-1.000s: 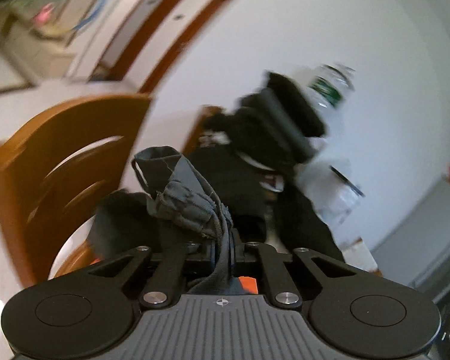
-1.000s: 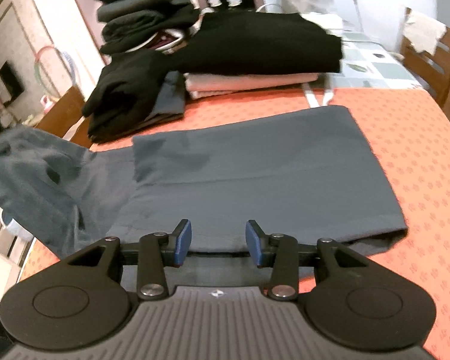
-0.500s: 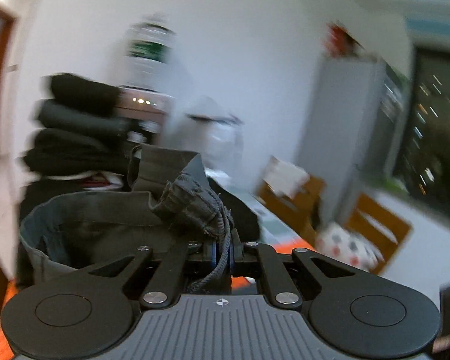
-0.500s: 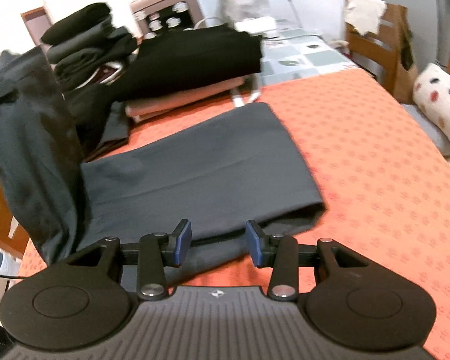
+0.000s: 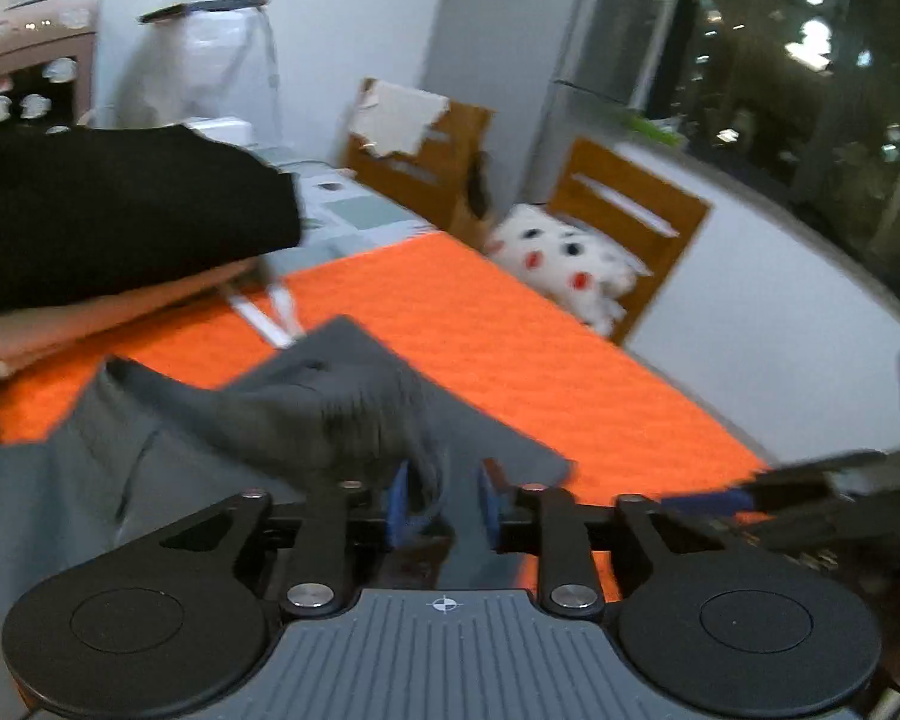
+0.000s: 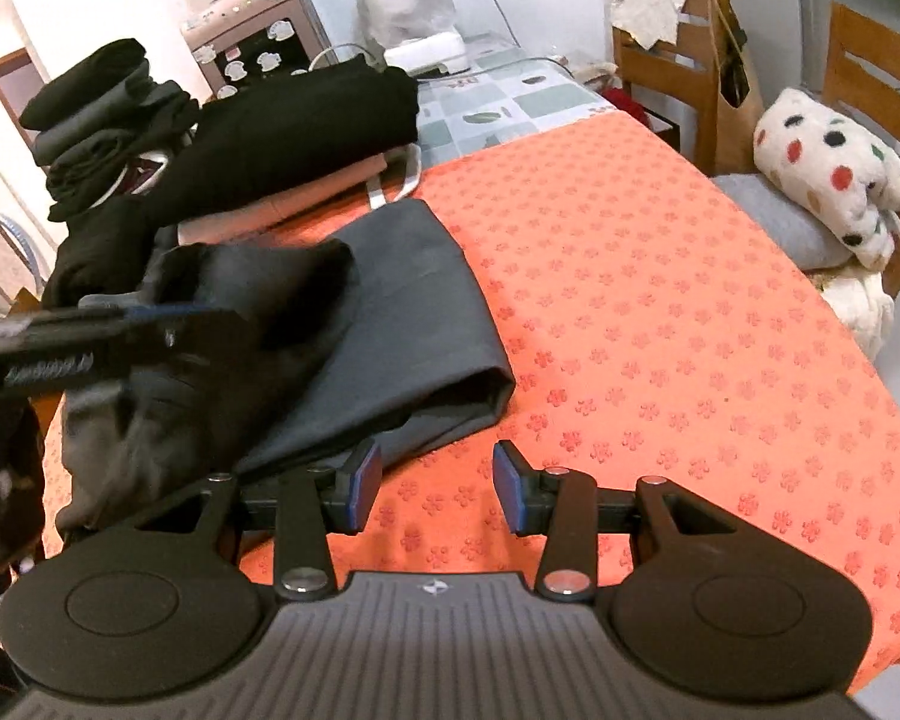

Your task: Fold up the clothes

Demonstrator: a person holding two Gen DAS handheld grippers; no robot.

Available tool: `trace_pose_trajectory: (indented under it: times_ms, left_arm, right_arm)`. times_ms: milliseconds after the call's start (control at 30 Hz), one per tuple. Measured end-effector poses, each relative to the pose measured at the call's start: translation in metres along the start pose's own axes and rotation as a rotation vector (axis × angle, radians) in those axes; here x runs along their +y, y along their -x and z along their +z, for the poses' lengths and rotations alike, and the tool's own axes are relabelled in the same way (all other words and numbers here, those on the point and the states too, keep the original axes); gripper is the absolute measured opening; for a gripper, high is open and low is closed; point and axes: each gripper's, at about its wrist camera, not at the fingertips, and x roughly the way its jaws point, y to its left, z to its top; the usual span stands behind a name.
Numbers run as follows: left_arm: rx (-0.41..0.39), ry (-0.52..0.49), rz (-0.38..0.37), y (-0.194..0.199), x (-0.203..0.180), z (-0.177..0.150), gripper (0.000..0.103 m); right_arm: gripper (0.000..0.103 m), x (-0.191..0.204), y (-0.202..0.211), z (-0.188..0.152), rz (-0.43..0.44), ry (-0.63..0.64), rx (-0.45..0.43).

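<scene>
Dark grey trousers (image 6: 402, 312) lie on the orange tablecloth (image 6: 660, 312), with their waist end folded over onto the legs. My left gripper (image 5: 441, 504) is open, and the bunched grey waistband (image 5: 342, 420) lies loose between and just beyond its blue pads. In the right wrist view the left gripper (image 6: 108, 330) reaches over the folded cloth from the left. My right gripper (image 6: 435, 489) is open and empty, low over the cloth just right of the trousers' near hem. It shows at the right edge of the left wrist view (image 5: 810, 504).
Folded black and pink clothes (image 6: 282, 138) are stacked at the table's far left, with a taller dark pile (image 6: 108, 114) behind. Wooden chairs (image 6: 678, 60) and a spotted plush pillow (image 6: 828, 180) stand along the right side. A small appliance (image 6: 258, 36) stands at the back.
My left gripper swung the waist end over to the right and down onto the trouser legs, then opened and let the cloth go. The right gripper shifted right, off the hem.
</scene>
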Motion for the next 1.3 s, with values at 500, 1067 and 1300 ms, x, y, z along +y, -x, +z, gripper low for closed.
trace_pose_trajectory:
  times_ms: [500,1067,1300]
  left_arm:
    - [0.048,0.167,0.155,0.084,0.058,-0.073,0.055]
    - [-0.042,0.204,0.277,0.082,0.129,-0.050,0.048]
    - [0.090,0.119,0.229,0.016,0.142,-0.048,0.048]
  right_arm:
    - [0.060,0.072,-0.050,0.053,0.280,0.201,0.065]
    - [0.016,0.074,-0.097,0.032,0.228,0.062,0.244]
    - [0.034,0.087,-0.073,0.043,0.165,0.156,0.117]
